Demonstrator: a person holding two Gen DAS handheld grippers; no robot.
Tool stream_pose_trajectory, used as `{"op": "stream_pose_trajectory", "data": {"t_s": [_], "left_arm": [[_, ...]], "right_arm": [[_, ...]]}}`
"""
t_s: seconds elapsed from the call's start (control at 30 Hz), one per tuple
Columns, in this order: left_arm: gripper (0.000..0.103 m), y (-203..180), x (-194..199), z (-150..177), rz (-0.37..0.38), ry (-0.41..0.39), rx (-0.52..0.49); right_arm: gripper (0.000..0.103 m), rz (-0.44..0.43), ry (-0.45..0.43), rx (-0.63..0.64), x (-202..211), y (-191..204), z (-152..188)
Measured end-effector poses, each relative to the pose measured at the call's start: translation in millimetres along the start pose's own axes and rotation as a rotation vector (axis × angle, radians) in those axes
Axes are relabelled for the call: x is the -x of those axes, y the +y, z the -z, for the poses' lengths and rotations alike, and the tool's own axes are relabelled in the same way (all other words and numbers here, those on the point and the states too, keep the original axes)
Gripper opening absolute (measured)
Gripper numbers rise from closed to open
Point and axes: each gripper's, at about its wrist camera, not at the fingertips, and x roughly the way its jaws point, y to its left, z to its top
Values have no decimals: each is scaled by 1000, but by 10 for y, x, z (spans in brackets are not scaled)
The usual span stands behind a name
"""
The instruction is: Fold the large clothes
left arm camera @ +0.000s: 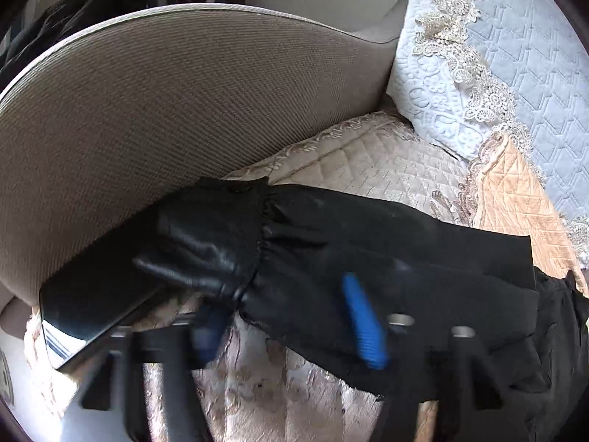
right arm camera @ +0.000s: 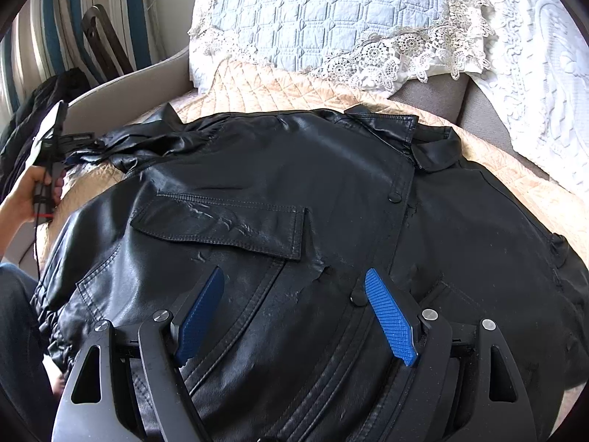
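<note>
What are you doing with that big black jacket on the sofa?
A person is folding a black leather jacket spread front-up on a quilted beige sofa cover. The left gripper is at the sleeve, off to the jacket's side; its view is too blurred to tell whether it is gripping. The right gripper hangs open over the jacket's lower front, holding nothing. No fold is made yet.

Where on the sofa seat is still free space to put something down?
Free: the beige quilted cover between the jacket collar and the blue lace pillow, and a strip right of the collar toward the white cushion. The seat's middle is crowded by the jacket.
</note>
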Motion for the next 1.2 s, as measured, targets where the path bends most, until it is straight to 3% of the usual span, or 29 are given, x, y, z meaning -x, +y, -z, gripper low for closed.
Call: {"op": "stream_pose_trajectory", "data": {"t_s": [0.03, 0.17, 0.3, 0.47, 0.6, 0.67, 0.83, 0.9, 0.97, 1.03, 1.1, 1.13, 1.2], "left_arm": [[14, -6, -6, -47, 0, -3, -7], [7, -198, 320, -139, 24, -85, -73], [7, -614, 952, -199, 182, -185, -149], [7, -1513, 1653, -30, 428, -249, -306], [7, -2292, 1811, 341, 618, -191, -406], [7, -2613, 1755, 603, 689, -117, -439], [13, -3203, 1200, 1233, 732, 149, -508], [18, -3219, 1070, 1374, 761, 243, -511], [29, -3087, 1223, 1479, 809, 253, -513], [44, -2914, 1381, 1380, 874, 208, -504], [57, -2659, 1535, 1250, 899, 107, -474], [59, -2533, 1527, 1189, 864, 62, -465], [59, -2300, 1405, 1064, 720, 11, -449]], "right_arm": [[80, -4, 0, -3, 6, -6, 11], [80, -8, 6, -12, 16, -36, 44], [80, -19, -16, -33, 108, -74, 71], [80, -23, -38, -60, 207, -164, 73], [80, -29, -40, -105, 250, -300, 104], [80, -30, -36, -139, 241, -385, 147], [80, -28, -36, -234, 233, -598, 248], [80, -23, -31, -257, 229, -661, 274], [79, -22, -29, -272, 227, -697, 303], [79, -32, -30, -285, 215, -722, 312], [80, -50, -32, -302, 193, -726, 315], [79, -67, -36, -315, 177, -722, 303], [79, -109, -45, -348, 131, -720, 294]]}}
